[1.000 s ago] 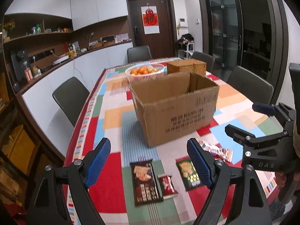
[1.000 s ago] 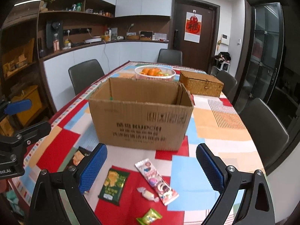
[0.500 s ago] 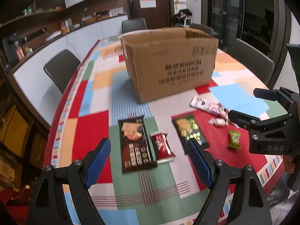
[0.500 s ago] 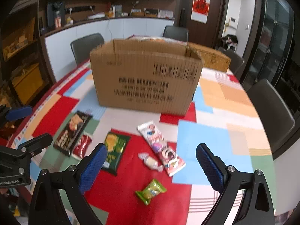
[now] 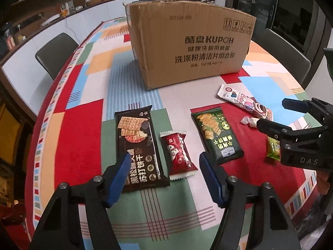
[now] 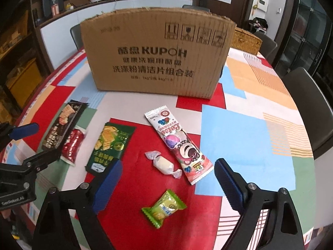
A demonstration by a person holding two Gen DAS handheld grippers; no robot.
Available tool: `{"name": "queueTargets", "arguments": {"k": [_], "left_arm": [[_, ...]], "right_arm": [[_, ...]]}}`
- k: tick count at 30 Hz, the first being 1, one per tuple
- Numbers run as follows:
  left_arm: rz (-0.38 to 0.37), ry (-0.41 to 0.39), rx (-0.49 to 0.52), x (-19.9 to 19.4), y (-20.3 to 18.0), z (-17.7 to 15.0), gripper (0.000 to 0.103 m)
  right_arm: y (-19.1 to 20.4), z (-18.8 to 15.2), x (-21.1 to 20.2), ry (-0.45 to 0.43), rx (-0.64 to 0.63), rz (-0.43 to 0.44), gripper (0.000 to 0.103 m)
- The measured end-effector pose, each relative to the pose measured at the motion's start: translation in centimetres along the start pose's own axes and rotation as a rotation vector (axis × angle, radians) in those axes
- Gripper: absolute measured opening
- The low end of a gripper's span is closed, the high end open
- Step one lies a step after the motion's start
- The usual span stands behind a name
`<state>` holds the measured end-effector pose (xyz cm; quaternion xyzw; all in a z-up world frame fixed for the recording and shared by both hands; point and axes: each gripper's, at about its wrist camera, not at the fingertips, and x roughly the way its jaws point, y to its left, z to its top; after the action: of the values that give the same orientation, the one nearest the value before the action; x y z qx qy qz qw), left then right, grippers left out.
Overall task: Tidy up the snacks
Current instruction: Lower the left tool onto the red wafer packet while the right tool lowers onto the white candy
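While both grippers are pointed down at the table, "KUPOH" is read on the cardboard box w/ Chinese print under it; handling symbols are printed at its top right. "DAS" is seen on the right gripper's body in the left wrist view. The left gripper is closing, jaws approx. half open, nothing gripped; the black cracker pack and red snack pack are seen between the blue pads. The right gripper is closing too, still wide, nothing held; the white candy and pink pack marked "Lotso" lie between its pads, w/ the green candy nearer the camera. The dark green pack lies beside the left pad.
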<state>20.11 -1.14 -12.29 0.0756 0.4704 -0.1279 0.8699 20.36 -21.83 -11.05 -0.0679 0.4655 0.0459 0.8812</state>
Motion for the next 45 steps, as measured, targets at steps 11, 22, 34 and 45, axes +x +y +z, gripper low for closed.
{"name": "queueTargets", "arguments": {"k": [11, 22, 34, 45], "left_arm": [[-0.048, 0.044, 0.000, 2.6, -0.3, 0.8, 0.039], [-0.125, 0.064, -0.043, 3.3, 0.0, 1.5, 0.030], [-0.117, 0.092, -0.047, 4.7, -0.2, 1.6, 0.030], [-0.140, 0.090, -0.058, 4.6, -0.4, 1.5, 0.023]], "right_arm": [[-0.3, 0.3, 2.7, 0.068, -0.007, 0.040, 0.064], [-0.2, 0.4, 3.7, 0.099, -0.005, 0.089, 0.047], [0.1, 0.3, 4.1, 0.110, -0.013, 0.135, 0.037], [0.0, 0.2, 4.6, 0.121, -0.007, 0.156, 0.024]]}}
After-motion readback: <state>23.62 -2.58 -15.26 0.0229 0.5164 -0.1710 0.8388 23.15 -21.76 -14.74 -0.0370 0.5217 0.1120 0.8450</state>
